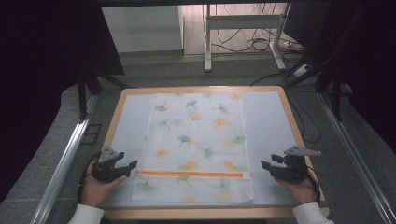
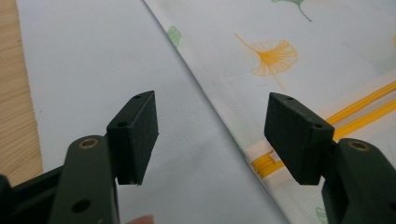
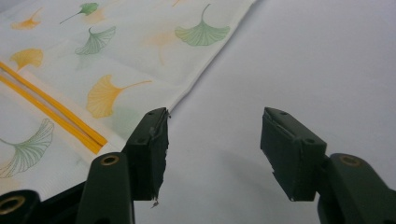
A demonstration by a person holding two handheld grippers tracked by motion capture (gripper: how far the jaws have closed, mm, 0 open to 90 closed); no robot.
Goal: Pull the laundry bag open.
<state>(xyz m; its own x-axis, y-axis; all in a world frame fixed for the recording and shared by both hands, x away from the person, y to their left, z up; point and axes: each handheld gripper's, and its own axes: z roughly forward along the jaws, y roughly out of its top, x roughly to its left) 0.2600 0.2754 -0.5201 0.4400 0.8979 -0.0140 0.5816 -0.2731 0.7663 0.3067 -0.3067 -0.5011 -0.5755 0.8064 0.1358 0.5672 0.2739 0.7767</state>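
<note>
Printed cloth bag (image 1: pixel 194 147) laid flat on the counter (image 1: pixel 275 121), flanked by two released grippers.

The left gripper (image 1: pixel 131 166) is held just beside the bag's left edge and the right gripper (image 1: pixel 265 165) near its right edge; the fingers (image 2: pixel 135 135) of both are spread apart and nothing is grasped. The orange zipper (image 1: pixel 191 173) is seen running across the bag's near part. A pale mat is laid over the wood-rimmed counter; grey floor, cables and desk legs are seen beyond. The room's sides are lost in darkness.
</note>
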